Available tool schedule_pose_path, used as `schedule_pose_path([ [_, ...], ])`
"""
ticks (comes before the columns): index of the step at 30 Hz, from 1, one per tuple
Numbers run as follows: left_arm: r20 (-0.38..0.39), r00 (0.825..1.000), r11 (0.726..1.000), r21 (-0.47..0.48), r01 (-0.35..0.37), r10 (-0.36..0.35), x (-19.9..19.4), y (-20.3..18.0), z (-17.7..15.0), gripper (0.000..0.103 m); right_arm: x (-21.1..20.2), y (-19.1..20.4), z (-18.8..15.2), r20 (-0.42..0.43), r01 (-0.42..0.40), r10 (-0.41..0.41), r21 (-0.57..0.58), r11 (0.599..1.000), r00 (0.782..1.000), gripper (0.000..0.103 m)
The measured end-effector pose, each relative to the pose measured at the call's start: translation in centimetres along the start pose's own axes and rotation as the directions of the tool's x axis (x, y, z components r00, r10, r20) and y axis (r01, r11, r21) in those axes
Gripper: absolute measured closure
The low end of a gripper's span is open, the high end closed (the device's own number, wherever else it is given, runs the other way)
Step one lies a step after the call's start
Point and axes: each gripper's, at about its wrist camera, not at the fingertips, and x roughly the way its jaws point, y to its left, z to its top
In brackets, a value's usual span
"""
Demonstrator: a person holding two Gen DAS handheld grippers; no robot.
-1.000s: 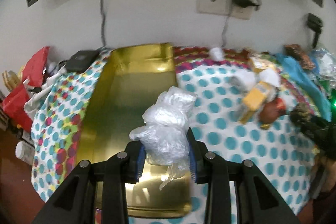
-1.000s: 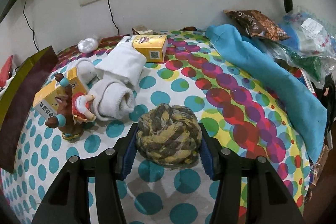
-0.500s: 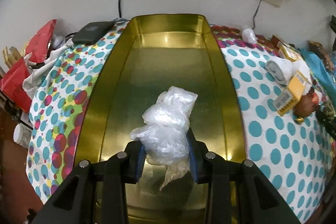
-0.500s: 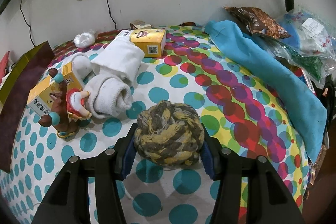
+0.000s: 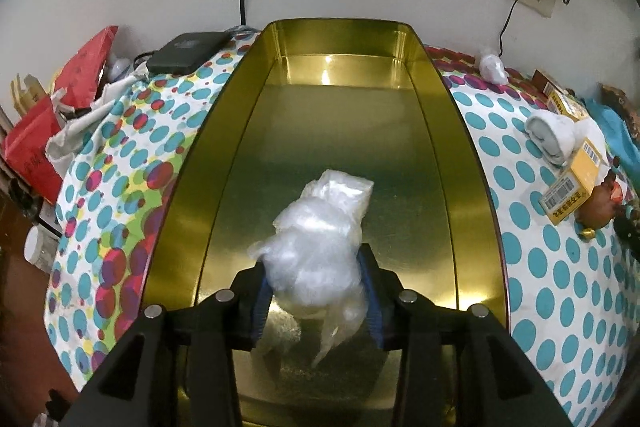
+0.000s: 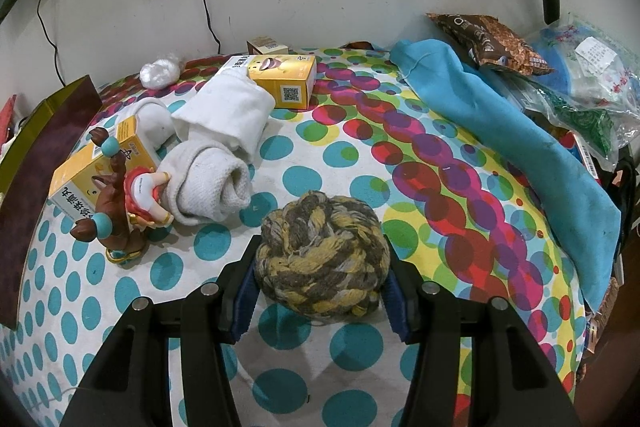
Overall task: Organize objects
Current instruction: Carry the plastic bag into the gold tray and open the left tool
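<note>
Two hand-held grippers are at work, each with something between its fingers. The left hand-held gripper (image 5: 316,293) hangs low over the gold tray (image 5: 430,75) with the crumpled plastic bag (image 5: 320,247) between its blue pads; its jaws have just been opening, and the bag now bulges loosely between them, its tail trailing onto the tray floor, so I judge this a release in progress — whether the pads are quite clear of the plastic I cannot tell. The right hand-held gripper (image 6: 322,287) is clenched on the braided rope ball (image 6: 322,255), holding it low over the dotted counter (image 6: 300,183), though whether the ball rests on the cloth is unclear. As for progress, the tray holds nothing but the bag, so the sorting looks barely begun. Left out on the counter are the rolled white towels (image 6: 218,147), two yellow boxes (image 6: 284,79), a small figurine (image 6: 124,211) leaning against the nearer box, a small brown box (image 6: 267,46) by the wall and a wad of white plastic (image 6: 159,71). The blue cloth (image 6: 500,131) and snack packets lie along the right edge — whether they belong to the job I cannot say. The rope ball seems next in line for the tray.
</note>
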Motion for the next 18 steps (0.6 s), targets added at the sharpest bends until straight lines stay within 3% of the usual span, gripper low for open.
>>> schedule_pose_path([
  [10, 0.038, 0.999, 0.999, 0.01, -0.036, 0.035, -0.6, -0.3, -0.2, 0.047, 0.1, 0.1, 0.0, 0.0, 0.002, -0.002, -0.001, 1.0, 1.0, 0.052],
  [18, 0.064, 0.997, 0.999, 0.021, -0.044, 0.043, -1.9, -1.1, -0.1, 0.045, 0.1, 0.1, 0.0, -0.001, 0.002, -0.002, -0.001, 1.0, 1.0, 0.052],
])
